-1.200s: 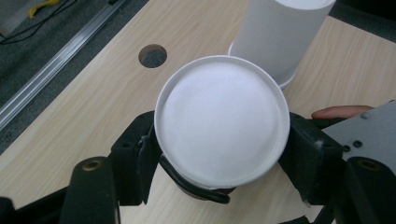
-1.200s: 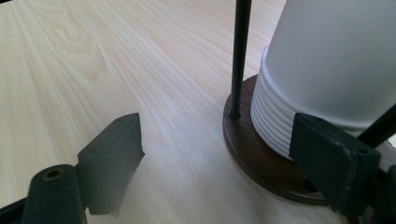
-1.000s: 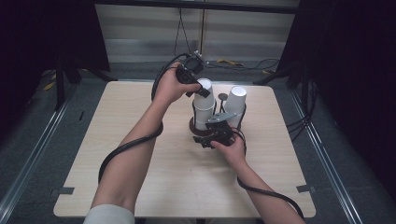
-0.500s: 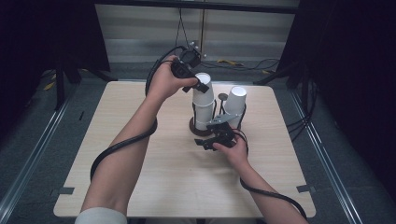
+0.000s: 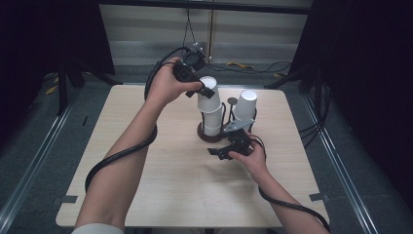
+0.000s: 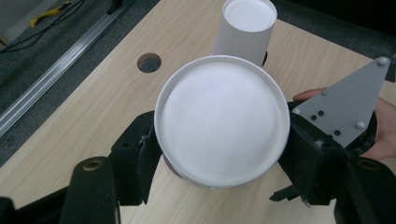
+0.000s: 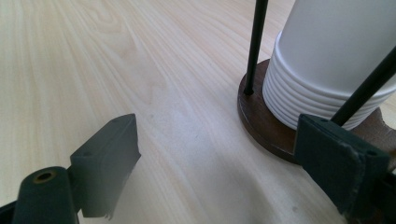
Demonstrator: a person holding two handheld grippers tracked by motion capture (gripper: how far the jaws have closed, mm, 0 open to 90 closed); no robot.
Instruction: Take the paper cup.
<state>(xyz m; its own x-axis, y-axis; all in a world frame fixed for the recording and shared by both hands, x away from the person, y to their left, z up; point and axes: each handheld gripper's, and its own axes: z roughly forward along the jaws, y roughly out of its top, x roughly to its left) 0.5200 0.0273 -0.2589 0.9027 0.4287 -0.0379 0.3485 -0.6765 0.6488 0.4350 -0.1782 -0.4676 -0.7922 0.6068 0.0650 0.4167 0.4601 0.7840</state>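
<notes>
The left claw (image 5: 207, 92) grips the top paper cup (image 5: 209, 99) by its rim, raised off the cup stack (image 5: 212, 122) – apparently peeling one free; the right claw (image 7: 215, 163) rests spread wide on the bench (image 5: 146, 195), one jaw against the holder base (image 7: 261, 126), likely steadying it – a second cup (image 6: 246, 25) stands just beyond

A round hole (image 6: 149, 62) pierces the wooden table (image 5: 146, 195); cables (image 5: 253, 66) lie on the floor beyond it.
</notes>
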